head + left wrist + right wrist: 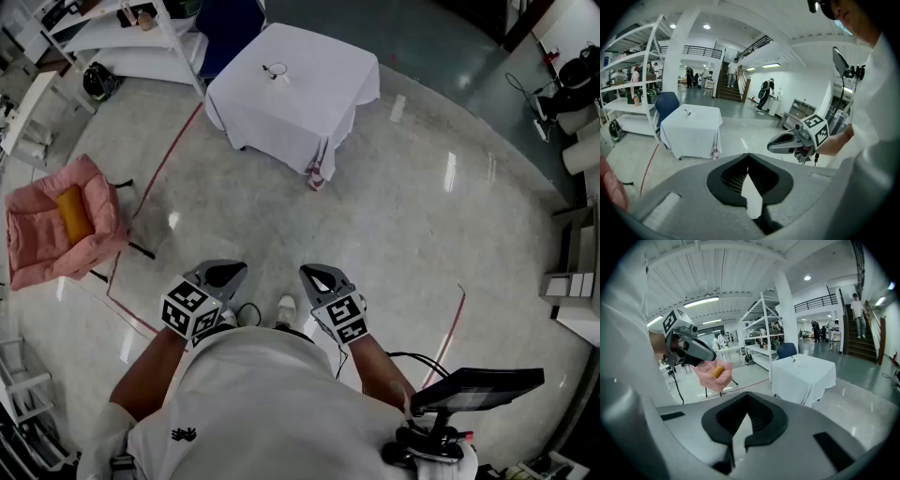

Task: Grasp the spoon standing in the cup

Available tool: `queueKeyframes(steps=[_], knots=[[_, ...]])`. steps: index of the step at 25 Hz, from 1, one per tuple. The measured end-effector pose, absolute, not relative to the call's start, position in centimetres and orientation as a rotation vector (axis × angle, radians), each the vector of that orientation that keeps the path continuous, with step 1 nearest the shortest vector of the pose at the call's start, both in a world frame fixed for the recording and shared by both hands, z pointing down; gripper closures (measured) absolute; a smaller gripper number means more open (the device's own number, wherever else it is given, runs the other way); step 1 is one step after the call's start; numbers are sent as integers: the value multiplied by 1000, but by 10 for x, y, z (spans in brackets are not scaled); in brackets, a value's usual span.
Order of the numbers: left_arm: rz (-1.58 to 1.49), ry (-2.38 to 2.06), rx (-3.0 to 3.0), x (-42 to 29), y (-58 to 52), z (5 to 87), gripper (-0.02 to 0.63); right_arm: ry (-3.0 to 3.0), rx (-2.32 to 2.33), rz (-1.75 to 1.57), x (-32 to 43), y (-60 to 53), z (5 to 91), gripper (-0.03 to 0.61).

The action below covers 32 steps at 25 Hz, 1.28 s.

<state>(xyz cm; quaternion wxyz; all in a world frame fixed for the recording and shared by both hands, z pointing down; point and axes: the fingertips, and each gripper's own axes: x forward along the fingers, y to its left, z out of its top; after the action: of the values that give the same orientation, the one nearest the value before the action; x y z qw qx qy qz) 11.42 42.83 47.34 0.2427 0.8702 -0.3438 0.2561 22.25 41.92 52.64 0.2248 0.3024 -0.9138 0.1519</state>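
Your left hand-held gripper (228, 274) was clenched and empty, close to your body. Far ahead, the spoon (792, 358) stood in the cup (278, 75) on the white-clothed counter (319, 103). Your right hand-held gripper (317, 277) was clenched too, holding nothing.

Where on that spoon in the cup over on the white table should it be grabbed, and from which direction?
Probably its handle: the spoon stands in the cup, bowl end presumably down inside, so only the handle is free. Come from above, one jaw either side. It's too small here to judge its lean.
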Motion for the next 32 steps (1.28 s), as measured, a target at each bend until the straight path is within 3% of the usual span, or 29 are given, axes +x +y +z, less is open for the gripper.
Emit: queueKeyframes(steps=[15, 24, 32], knots=[[564, -965, 2390, 13, 345, 483, 601, -2475, 787, 269, 105, 338, 521, 572], [445, -865, 2560, -82, 200, 448, 601, -2364, 959, 188, 16, 211, 505, 569], [418, -886, 2505, -162, 106, 464, 601, -2321, 1034, 144, -44, 95, 506, 515]])
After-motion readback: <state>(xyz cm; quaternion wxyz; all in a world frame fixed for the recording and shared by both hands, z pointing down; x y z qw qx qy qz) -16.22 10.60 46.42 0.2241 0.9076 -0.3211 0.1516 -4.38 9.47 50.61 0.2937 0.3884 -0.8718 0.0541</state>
